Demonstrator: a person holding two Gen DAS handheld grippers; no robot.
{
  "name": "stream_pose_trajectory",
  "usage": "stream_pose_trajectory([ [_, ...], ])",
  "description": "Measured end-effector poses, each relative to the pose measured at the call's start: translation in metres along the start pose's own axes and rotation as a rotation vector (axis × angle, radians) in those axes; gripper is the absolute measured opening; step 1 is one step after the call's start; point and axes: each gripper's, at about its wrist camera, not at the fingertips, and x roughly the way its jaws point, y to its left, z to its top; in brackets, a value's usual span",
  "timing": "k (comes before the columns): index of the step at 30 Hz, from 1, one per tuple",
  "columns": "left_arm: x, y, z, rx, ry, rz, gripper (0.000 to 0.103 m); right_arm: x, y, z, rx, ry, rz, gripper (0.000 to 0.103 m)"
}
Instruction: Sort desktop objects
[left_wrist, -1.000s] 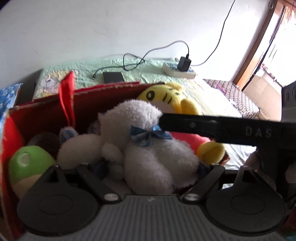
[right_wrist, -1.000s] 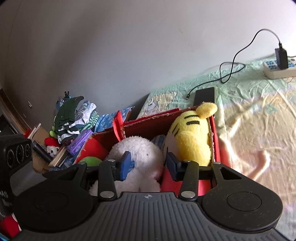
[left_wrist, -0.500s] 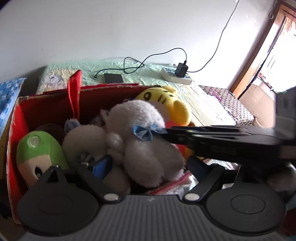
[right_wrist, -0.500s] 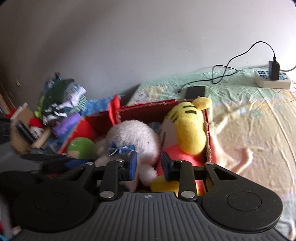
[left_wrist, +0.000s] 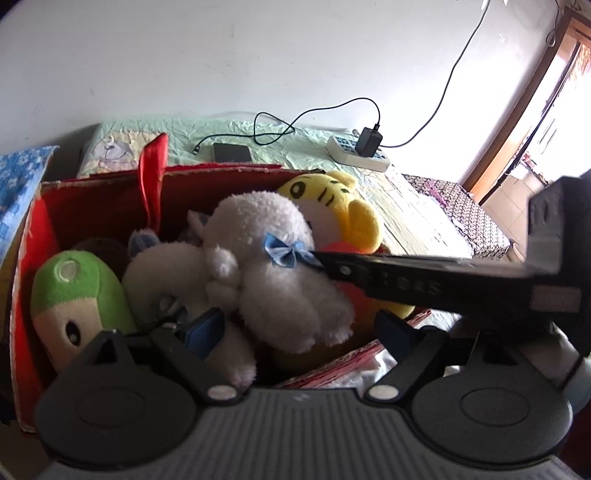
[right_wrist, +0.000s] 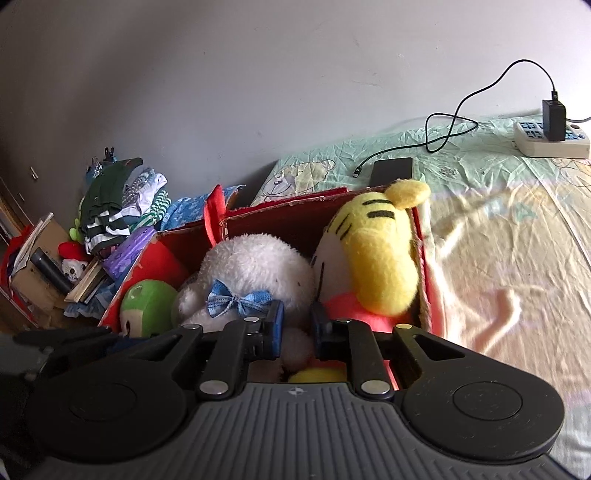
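Both grippers have backed off and up vs a sec ago. Left gripper (left_wrist: 295, 326): jaws wide apart, empty. Right gripper (right_wrist: 295, 325): jaws narrow, a paw between, grip unclear. White plush (left_wrist: 273, 258) sits in red box (left_wrist: 37, 236) w/ tiger plush (right_wrist: 376, 254); box crammed, bed (right_wrist: 498, 240) open rightward.

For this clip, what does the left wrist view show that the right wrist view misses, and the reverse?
Only the left wrist view shows the doorway and the yellow tiger plush's face.

Only the right wrist view shows the pile of clothes and the clutter of books and boxes beside the box.

Both show the red box, white plush with its blue bow, green plush, phone and power strip.
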Motion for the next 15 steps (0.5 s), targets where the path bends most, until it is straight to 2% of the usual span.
stream_pose_trajectory([
  [8,-0.006,-0.012,0.003,-0.03,0.004,0.084,0.088,-0.038,-0.016,-0.001,0.063,-0.057,0.04,0.03],
  [13,-0.008,-0.039,0.005,-0.058,-0.01,0.165,0.088,-0.056,-0.033,0.002,0.092,-0.08,0.028,0.04],
  [15,-0.008,-0.054,0.007,-0.058,-0.017,0.19,0.088,-0.066,-0.043,0.003,0.115,-0.085,0.024,0.04],
])
